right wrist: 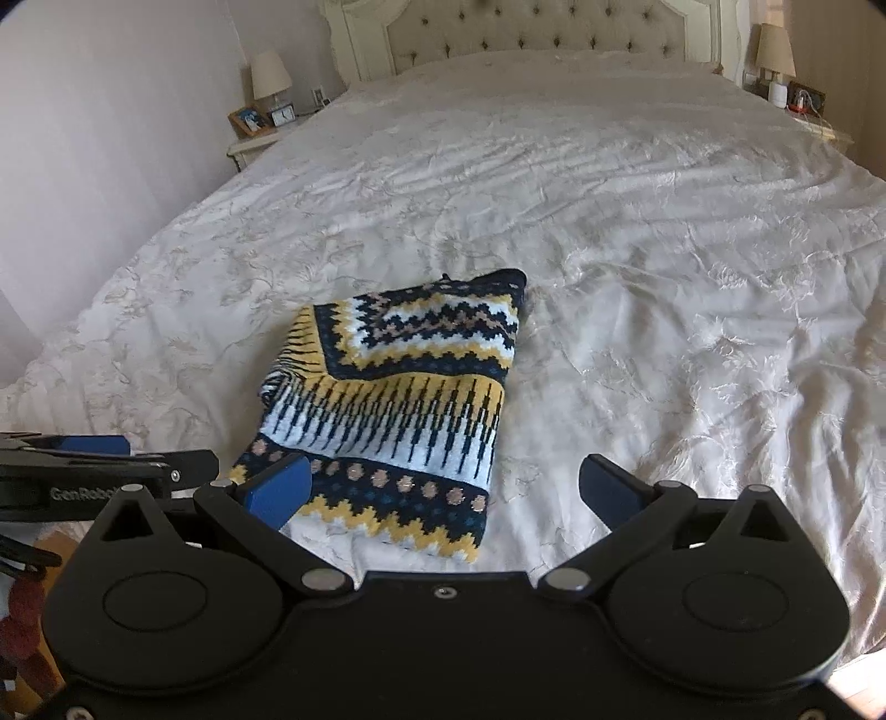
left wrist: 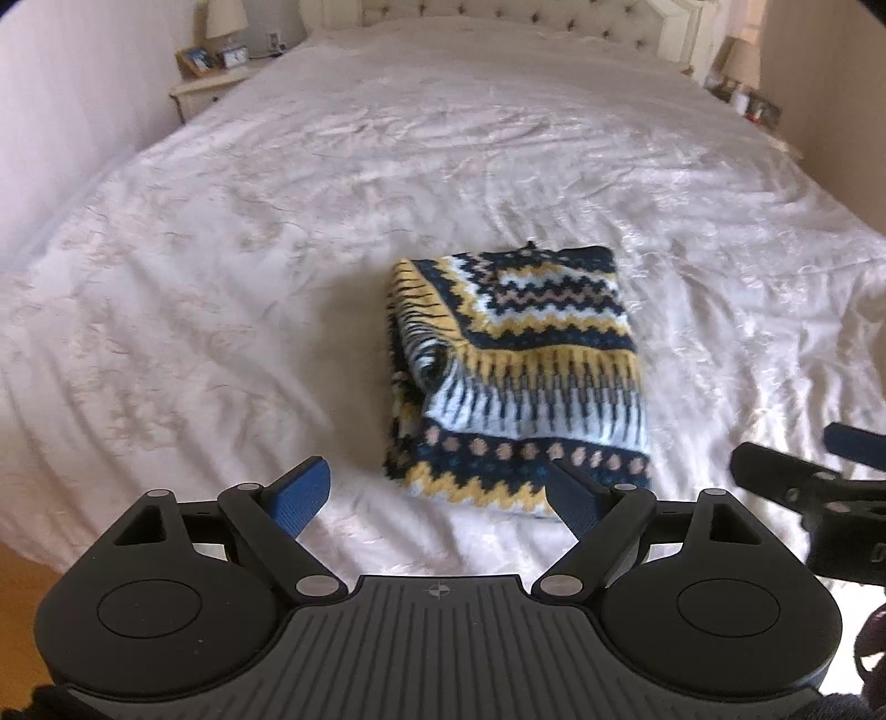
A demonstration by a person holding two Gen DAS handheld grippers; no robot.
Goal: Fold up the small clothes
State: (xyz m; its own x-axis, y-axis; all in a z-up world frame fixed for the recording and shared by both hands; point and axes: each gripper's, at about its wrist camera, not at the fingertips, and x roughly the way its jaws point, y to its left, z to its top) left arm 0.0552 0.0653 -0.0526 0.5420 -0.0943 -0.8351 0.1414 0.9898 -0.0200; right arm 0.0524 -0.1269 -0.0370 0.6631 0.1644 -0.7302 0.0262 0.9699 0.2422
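Note:
A small knitted sweater (left wrist: pixel 520 371) with navy, yellow and white zigzag patterns lies folded into a rectangle on the white bedspread (left wrist: pixel 277 232). It also shows in the right wrist view (right wrist: pixel 398 410). My left gripper (left wrist: pixel 437 493) is open and empty, just short of the sweater's near edge. My right gripper (right wrist: pixel 443 487) is open and empty, its left finger over the sweater's near left corner. The right gripper shows at the right edge of the left wrist view (left wrist: pixel 814 471). The left gripper shows at the left edge of the right wrist view (right wrist: pixel 111 465).
The bed has a tufted headboard (right wrist: pixel 531 33). A nightstand (right wrist: pixel 260 138) with a lamp, clock and picture frame stands at the back left. Another lamp (right wrist: pixel 775 50) stands at the back right. Wooden floor (left wrist: pixel 22 576) shows below the bed's near edge.

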